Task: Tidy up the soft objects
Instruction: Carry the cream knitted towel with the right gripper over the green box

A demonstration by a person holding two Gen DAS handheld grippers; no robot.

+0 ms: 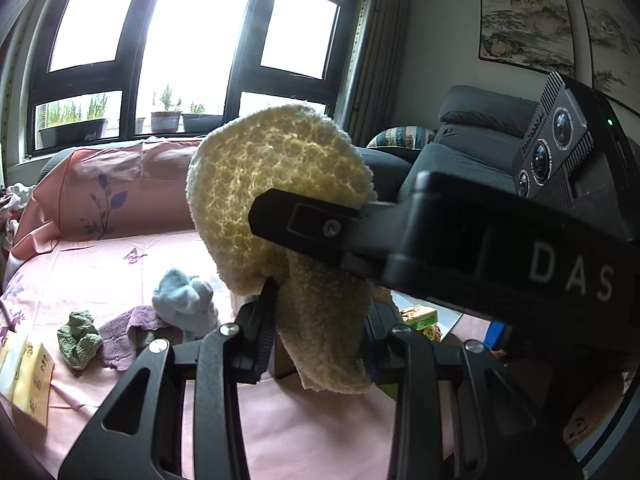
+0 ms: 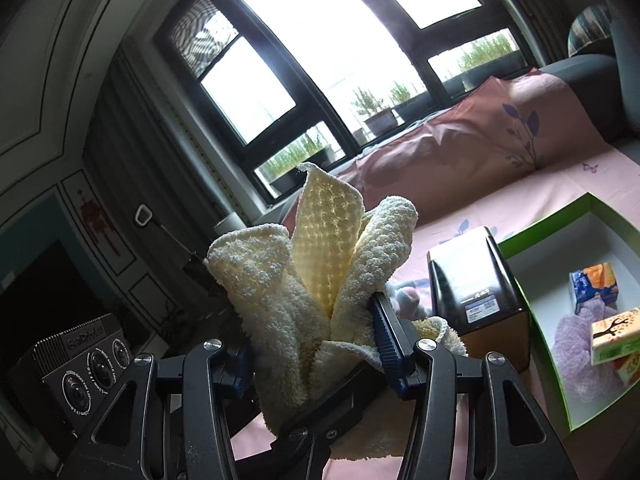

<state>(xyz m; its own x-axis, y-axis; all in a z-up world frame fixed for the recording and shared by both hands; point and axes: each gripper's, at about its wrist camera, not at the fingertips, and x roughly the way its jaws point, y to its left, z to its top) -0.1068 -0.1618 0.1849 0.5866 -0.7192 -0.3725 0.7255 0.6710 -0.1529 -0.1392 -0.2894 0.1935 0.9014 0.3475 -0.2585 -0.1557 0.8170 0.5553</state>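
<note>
A cream fluffy towel (image 1: 280,184) is held up above the pink bedsheet (image 1: 100,264) by both grippers. In the left wrist view its lower fold hangs between the fingers of my left gripper (image 1: 320,316), which is shut on it. One black finger (image 1: 304,226) of my right gripper reaches in from the right and lies across the towel. In the right wrist view the towel (image 2: 320,256) stands bunched in upright folds between the blue pads of my right gripper (image 2: 316,344), shut on it. On the sheet lie a blue cloth (image 1: 184,300), a purple cloth (image 1: 120,334) and a green cloth (image 1: 78,338).
A green box (image 2: 536,232) with a white inside stands open at the right, holding a lilac cloth (image 2: 580,344) and small cartons (image 2: 594,286). A dark box (image 2: 476,284) stands beside it. A yellow tissue pack (image 1: 24,376) lies at the left. Windows and a grey sofa are behind.
</note>
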